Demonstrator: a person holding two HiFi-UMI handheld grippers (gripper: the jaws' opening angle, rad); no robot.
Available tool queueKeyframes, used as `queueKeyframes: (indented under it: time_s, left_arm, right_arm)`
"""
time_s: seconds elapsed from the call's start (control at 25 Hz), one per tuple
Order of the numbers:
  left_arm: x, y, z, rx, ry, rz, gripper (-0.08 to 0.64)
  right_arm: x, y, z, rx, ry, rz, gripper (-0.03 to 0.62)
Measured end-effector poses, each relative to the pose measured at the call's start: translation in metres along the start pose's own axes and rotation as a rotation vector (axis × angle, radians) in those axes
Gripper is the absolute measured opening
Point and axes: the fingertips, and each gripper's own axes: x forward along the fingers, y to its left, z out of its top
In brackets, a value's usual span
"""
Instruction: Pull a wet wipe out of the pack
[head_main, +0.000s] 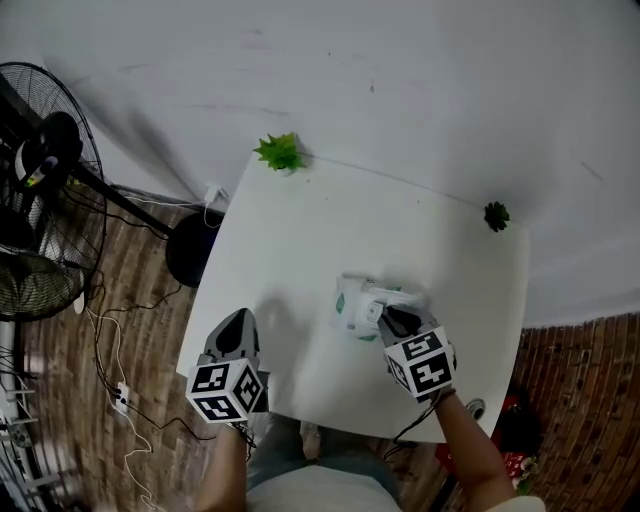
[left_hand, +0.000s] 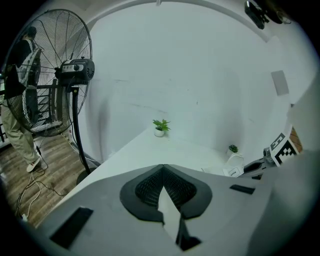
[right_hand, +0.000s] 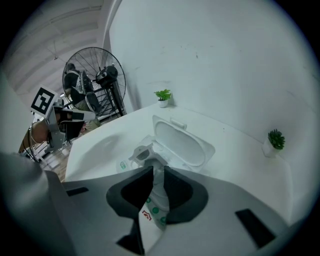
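Pinching a wet wipe (right_hand: 143, 152) at the mouth of its pack (head_main: 356, 300), the right tongs (right_hand: 152, 171) sit nearly closed on the white strip rising from the opening, w/ the hinged lid (right_hand: 181, 142) flipped back behind it. The pack lies flat on the white desk (head_main: 300, 230), right of centre, under the right tongs' tips. Lower in the gap a bit printed w/ green dots shows; can't tell if that's wipe or wrapper. The left tongs (left_hand: 163, 168) are closed w/ nothing between them. They hang over bare desk near the front-left edge, well apart from the pack, so nothing pins it down.

The pull looks barely begun, w/ most of the sheet apparently inside. Main risk: w/ no hold on the pack, an upward tug may lift or drag the whole pack instead of freeing the sheet, esp. if wrapper is caught too. A fast yank could tear the damp sheet or bring the next one trailing out. The open lid might also flop back onto the strip. A potted plant (head_main: 280, 152) at a far corner and a floor fan (head_main: 40, 200) stand clear of the action.
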Motion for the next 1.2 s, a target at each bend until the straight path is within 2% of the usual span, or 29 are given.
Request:
queueKeyframes:
  time_s: [0.56,0.68,1.2]
  left_arm:
    - [0.001,-0.006,0.001,0.014,0.006,-0.006,0.002]
    - [0.000,-0.005,0.001,0.016,0.008,-0.006,0.002]
    - [-0.005,-0.002,0.011,0.020,-0.015,-0.009,0.002]
  right_arm:
    - [0.000,0.001,-0.001,-0.021,0.003,-0.005,0.045]
    - [0.000,0.002,-0.002,-0.008,0.004,-0.009,0.025]
    - [-0.001,-0.001,-0.002,0.040,-0.001,-0.036,0.006]
